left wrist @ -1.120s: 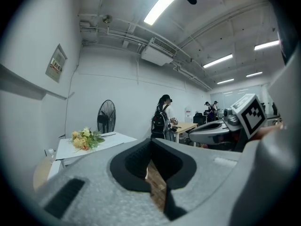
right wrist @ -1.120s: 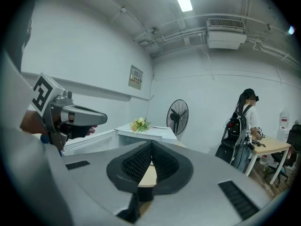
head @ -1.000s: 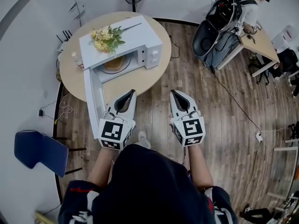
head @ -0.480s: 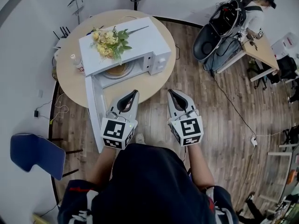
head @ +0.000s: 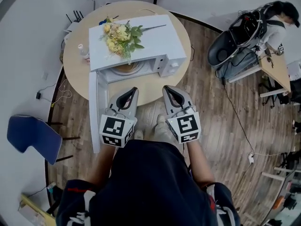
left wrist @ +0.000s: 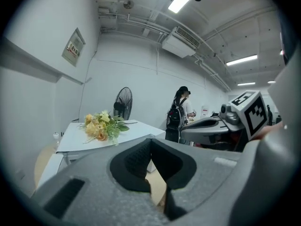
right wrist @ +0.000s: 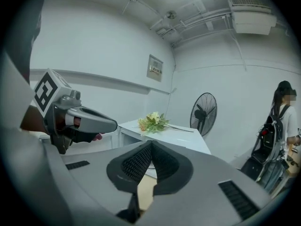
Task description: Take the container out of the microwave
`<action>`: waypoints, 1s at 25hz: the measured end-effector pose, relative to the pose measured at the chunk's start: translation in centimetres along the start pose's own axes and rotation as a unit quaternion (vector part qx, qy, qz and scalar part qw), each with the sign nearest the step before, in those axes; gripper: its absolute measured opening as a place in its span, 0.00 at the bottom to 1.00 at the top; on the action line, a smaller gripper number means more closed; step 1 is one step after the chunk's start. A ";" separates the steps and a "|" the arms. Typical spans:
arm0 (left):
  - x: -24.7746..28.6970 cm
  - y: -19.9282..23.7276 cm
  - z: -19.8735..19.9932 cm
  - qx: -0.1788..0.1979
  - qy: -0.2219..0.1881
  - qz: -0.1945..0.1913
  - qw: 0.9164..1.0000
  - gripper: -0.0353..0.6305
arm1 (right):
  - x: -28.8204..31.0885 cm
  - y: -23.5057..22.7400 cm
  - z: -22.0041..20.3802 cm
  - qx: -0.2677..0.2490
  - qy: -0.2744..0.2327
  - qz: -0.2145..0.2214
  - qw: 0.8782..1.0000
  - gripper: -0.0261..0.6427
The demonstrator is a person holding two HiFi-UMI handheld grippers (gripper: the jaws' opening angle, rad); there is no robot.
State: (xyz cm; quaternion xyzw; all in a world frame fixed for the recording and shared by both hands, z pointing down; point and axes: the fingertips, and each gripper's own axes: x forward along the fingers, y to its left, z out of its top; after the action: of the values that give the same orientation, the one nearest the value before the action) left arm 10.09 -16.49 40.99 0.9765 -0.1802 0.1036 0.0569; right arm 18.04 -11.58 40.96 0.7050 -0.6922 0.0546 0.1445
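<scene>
While the left gripper (head: pixel 133 89) and the right gripper (head: pixel 165 87) hover side by side, jaws pressed together on nothing, the container (head: pixel 127 69) sits inside the microwave (head: pixel 155 41), just ahead of the left gripper's tips and ahead-left of the right one's; the open door (head: pixel 93 112) stands out along the left gripper's left.

Mostly out of sight
The container (head: pixel 127 69) lies under the microwave (head: pixel 155 44) roof — only its front rim shows.
</scene>
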 end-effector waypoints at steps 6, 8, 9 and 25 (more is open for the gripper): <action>2.1 1.5 -0.3 -0.008 0.013 0.060 0.998 0.07 | 4.6 -1.3 0.2 -0.025 0.004 0.093 0.995 0.05; 2.8 2.2 -0.4 -0.007 0.017 0.079 0.997 0.07 | 6.0 -1.4 0.0 -0.041 0.008 0.126 0.991 0.05; 3.1 2.6 -0.4 -0.008 0.019 0.089 0.996 0.07 | 6.7 -1.5 0.0 -0.047 0.008 0.142 0.989 0.05; -0.3 5.7 -3.8 -0.062 0.050 0.268 0.960 0.07 | 12.2 3.5 -3.7 -0.127 0.050 0.337 0.932 0.05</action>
State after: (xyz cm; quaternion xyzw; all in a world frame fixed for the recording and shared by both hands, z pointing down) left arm 7.09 -21.15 45.00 0.8803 -0.4387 0.1527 0.0962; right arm 15.42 -22.23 48.30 0.4027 -0.8819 0.0472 0.2407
